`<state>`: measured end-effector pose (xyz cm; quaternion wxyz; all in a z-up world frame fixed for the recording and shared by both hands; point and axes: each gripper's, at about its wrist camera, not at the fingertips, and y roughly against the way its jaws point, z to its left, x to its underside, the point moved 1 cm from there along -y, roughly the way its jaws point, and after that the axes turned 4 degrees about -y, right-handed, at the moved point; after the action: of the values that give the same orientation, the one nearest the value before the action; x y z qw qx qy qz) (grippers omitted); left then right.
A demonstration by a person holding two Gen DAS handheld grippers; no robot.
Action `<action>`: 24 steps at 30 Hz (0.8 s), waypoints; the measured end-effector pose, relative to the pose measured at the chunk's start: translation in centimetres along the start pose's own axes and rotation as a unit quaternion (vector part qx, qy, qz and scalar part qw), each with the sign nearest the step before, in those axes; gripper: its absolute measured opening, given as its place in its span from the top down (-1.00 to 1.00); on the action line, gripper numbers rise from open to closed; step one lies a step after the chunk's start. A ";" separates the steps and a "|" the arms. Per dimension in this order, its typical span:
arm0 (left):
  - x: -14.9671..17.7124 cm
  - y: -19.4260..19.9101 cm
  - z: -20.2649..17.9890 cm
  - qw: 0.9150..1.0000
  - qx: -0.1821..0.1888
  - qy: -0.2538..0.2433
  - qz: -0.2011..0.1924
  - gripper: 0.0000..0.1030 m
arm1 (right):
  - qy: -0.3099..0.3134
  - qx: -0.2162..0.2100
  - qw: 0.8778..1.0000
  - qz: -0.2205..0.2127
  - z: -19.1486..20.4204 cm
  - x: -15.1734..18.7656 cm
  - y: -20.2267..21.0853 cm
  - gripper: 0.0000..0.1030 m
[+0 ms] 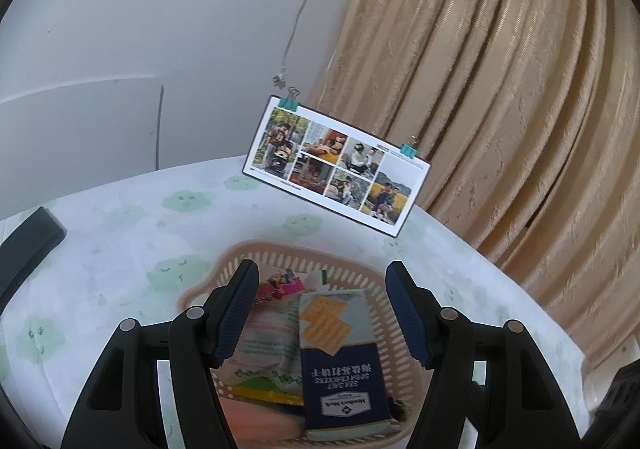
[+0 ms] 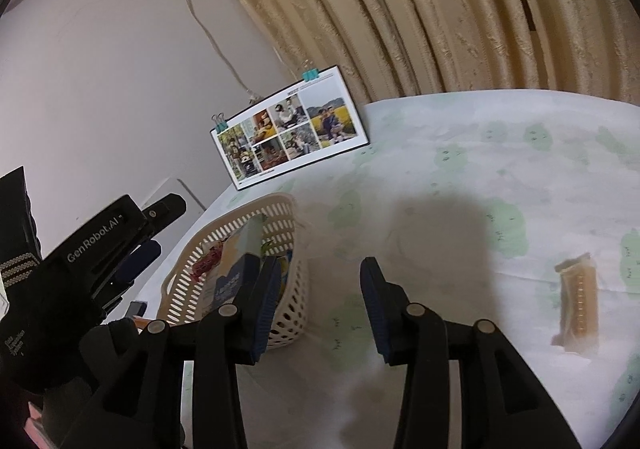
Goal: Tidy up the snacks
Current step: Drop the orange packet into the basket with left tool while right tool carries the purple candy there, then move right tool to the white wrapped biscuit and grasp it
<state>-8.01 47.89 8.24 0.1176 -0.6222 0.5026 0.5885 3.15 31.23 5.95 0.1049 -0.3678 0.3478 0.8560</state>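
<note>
A pale slotted basket stands on the cloth-covered table. Inside it lie a blue and white cracker box, a white snack bag, a pink packet and a yellow-green packet. My left gripper hovers open above the basket, nothing between its fingers. My right gripper is open and empty over the table, just right of the basket. A brown wrapped snack bar lies alone on the cloth to the right.
A photo calendar with binder clips stands behind the basket by the wall and a beige curtain. The left gripper's black body shows at the right view's left. A dark object lies at the table's left edge.
</note>
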 end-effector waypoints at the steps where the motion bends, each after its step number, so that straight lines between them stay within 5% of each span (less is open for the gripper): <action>1: 0.1 -0.1 -0.3 1.000 0.000 -0.007 0.002 -0.29 | -0.001 0.003 1.000 -0.003 -0.2 0.0 0.2 0.23; 12: 1.2 0.1 -2.7 0.999 0.016 -0.050 0.004 -0.29 | -0.029 0.049 0.998 -0.025 -3.8 0.0 2.2 0.23; 24: 4.2 1.7 -8.7 0.985 0.066 -0.160 -0.006 -0.45 | -0.053 0.097 0.992 -0.063 -7.8 -0.4 5.8 0.23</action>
<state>-4.83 38.64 7.86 0.2405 -0.5143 0.5110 0.6454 5.21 21.81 5.41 0.2119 -0.3312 0.3999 0.8279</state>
